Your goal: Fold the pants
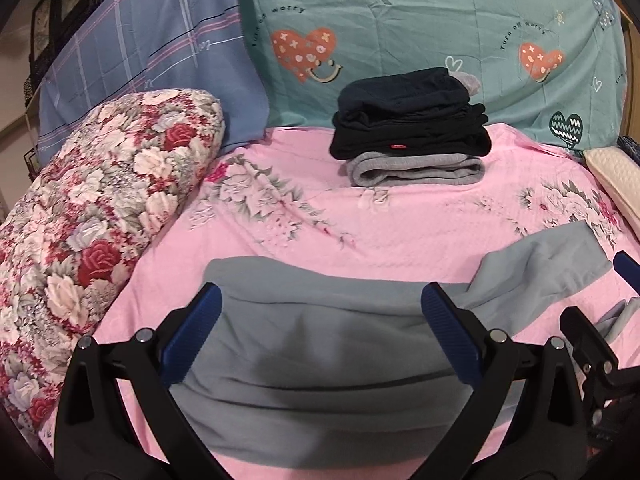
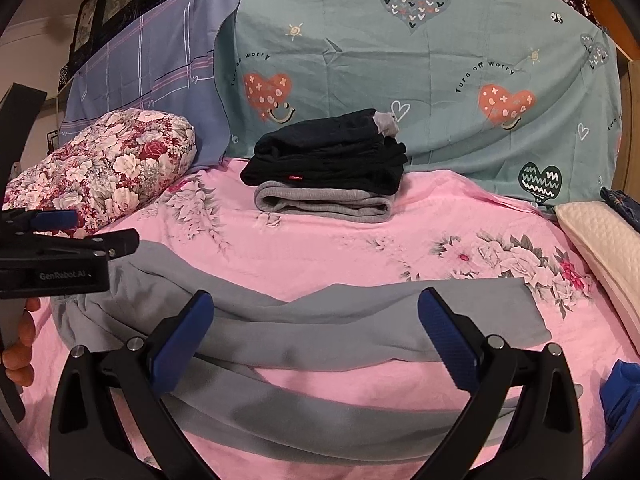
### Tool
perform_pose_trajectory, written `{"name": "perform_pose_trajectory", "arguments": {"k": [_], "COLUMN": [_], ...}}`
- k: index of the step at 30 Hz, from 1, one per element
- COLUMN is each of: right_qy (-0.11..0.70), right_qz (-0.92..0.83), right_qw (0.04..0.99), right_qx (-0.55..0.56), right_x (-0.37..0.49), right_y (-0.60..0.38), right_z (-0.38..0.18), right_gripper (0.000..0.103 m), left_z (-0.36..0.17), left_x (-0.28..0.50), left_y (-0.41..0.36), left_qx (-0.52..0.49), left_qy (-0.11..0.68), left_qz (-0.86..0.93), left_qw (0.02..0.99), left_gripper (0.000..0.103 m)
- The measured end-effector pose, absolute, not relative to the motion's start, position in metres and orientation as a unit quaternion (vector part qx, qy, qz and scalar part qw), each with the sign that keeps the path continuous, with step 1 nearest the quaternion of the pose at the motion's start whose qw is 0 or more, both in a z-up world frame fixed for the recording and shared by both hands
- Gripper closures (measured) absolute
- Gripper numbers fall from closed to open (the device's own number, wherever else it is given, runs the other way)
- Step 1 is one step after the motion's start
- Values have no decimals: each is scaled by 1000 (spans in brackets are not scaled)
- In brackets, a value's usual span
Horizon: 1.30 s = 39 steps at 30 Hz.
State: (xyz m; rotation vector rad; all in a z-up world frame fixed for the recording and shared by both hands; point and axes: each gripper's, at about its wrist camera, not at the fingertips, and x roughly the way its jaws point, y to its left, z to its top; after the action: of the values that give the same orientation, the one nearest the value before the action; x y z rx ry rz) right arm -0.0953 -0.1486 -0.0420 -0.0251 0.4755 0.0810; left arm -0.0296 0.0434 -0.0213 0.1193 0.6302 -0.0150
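The grey pants (image 2: 320,332) lie spread across the near side of the bed (image 1: 400,224), waist end toward the left and the two legs running toward the right edge, one leg angled away from the other, with loose wrinkles where they meet. No fold shows in them yet, so the work on this pair looks to be at its very start: legs to be laid together, then the length doubled over.

The left gripper (image 1: 320,312) hangs over the waist end with its fingers wide apart and nothing between them. The right gripper (image 2: 316,320) hangs over the legs, also spread open and empty.

Toward the far edge of the bed, a stack of folded clothes (image 1: 412,132), dark pieces on a light grey one, suggests other garments are already done.

The left view shows the waist end flat and broad. Only the right view shows both legs full length, a blue cloth (image 2: 620,396) at the right edge, and a hand (image 2: 20,344) holding the left gripper's handle.
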Motion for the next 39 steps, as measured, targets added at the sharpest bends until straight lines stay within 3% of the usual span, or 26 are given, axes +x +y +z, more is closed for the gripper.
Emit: {"name": "perform_pose_trajectory", "arguments": {"k": [17, 20, 23, 26, 33, 39], "right_qy": [250, 253, 255, 254, 297, 343], "right_qz": [60, 68, 76, 85, 118, 78], "right_qw": [966, 964, 963, 962, 947, 930], "right_qx": [-38, -37, -45, -57, -4, 109], "right_x": [-94, -95, -97, -100, -96, -115], "right_y": [-134, -131, -126, -119, -130, -222], "right_z": [-52, -52, -52, -52, -42, -29], "right_gripper": [1, 1, 1, 1, 1, 1], "left_z": [-31, -40, -60, -84, -116, -124], "left_x": [-40, -42, -38, -41, -45, -26], "left_y": [95, 134, 190, 230, 259, 263], "left_qx": [16, -73, -233, -345, -376, -366], "left_qy": [369, 429, 492, 517, 523, 508], "left_qz": [-4, -57, -100, -104, -41, -35], "left_qw": [929, 899, 833, 776, 764, 778], "left_gripper": [2, 2, 2, 2, 2, 2]}}
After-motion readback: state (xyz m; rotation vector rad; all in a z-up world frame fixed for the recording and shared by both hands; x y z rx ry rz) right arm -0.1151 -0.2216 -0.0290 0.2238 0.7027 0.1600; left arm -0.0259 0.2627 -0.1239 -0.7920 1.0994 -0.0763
